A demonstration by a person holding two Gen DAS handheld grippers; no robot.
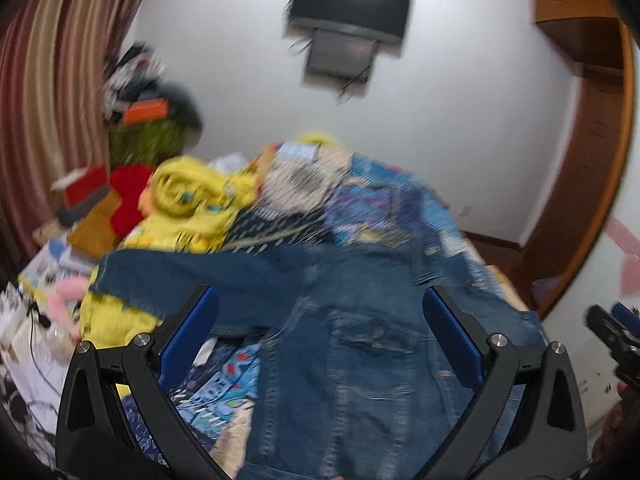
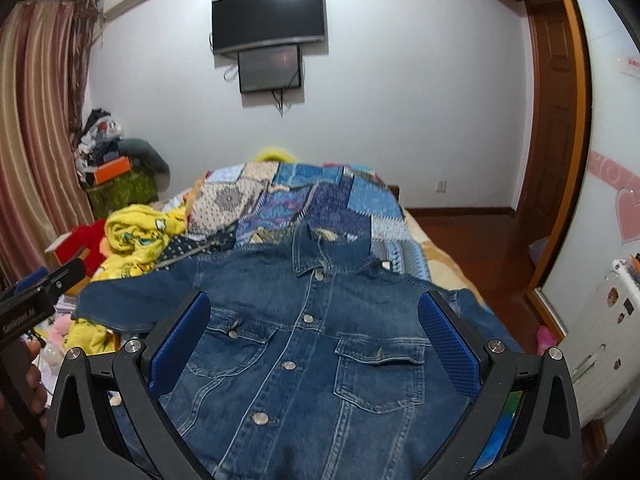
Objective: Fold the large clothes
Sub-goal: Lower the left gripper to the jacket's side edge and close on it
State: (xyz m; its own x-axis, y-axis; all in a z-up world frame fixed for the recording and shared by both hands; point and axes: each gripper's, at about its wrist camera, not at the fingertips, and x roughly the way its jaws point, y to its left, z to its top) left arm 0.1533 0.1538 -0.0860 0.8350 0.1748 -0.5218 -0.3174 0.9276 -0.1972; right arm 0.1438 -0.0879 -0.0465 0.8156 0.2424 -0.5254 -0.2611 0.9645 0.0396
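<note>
A blue denim jacket [image 2: 304, 344] lies front side up on the bed, buttoned, collar toward the far end, sleeves spread out to both sides. My right gripper [image 2: 314, 336] hovers over its chest, open and empty, blue pads wide apart. The jacket also shows in the left wrist view [image 1: 344, 344], blurred. My left gripper [image 1: 320, 332] is open and empty above the jacket's left half. The left gripper appears at the left edge of the right wrist view [image 2: 44, 284], and the right gripper at the right edge of the left wrist view [image 1: 612, 328].
A patchwork quilt [image 2: 304, 196] covers the bed beyond the jacket. A yellow garment [image 2: 136, 236] is heaped at the left, with red items and clutter beside it. Striped curtains [image 2: 36, 140] hang left. A TV [image 2: 268, 16] is on the far wall, a wooden door [image 2: 556, 120] at right.
</note>
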